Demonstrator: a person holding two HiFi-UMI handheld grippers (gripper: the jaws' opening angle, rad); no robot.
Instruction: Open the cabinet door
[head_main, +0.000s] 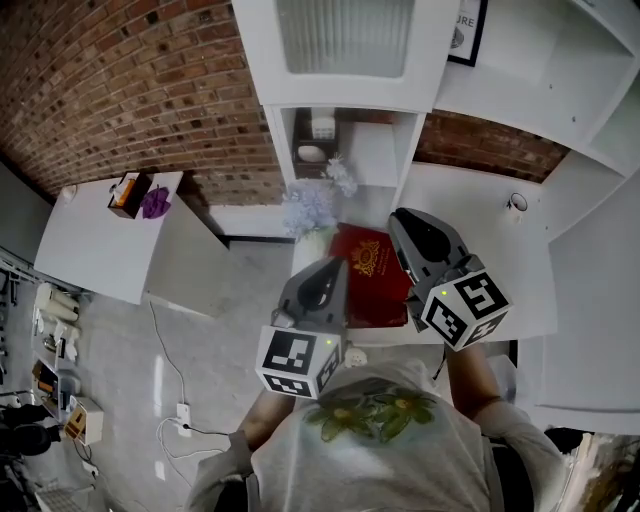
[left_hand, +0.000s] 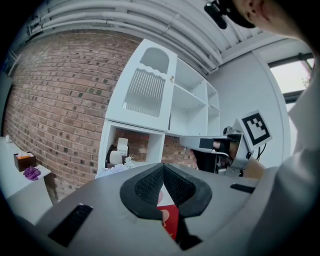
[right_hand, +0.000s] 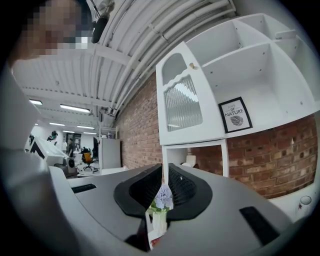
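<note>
Cabinet door (right_hand: 182, 100) is closed, far off. Left tool (left_hand: 163, 169) and right tool (right_hand: 164, 172) are squeezed together, empty. Reaching its knob (right_hand: 191, 65) likely comes next.

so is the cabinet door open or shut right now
Shut. The cabinet door, with its ribbed glass panel, sits flush in the white shelf unit, and no gap shows along the edge by its knob.

An open-plan office: ahead of the right claw (right_hand: 163, 172) stand a brick wall (right_hand: 140, 125) and white shelves (right_hand: 250, 65); far to its left, an office chair (right_hand: 88, 156) under strip lights (right_hand: 75, 108) and bare ceiling pipes (right_hand: 145, 35).
</note>
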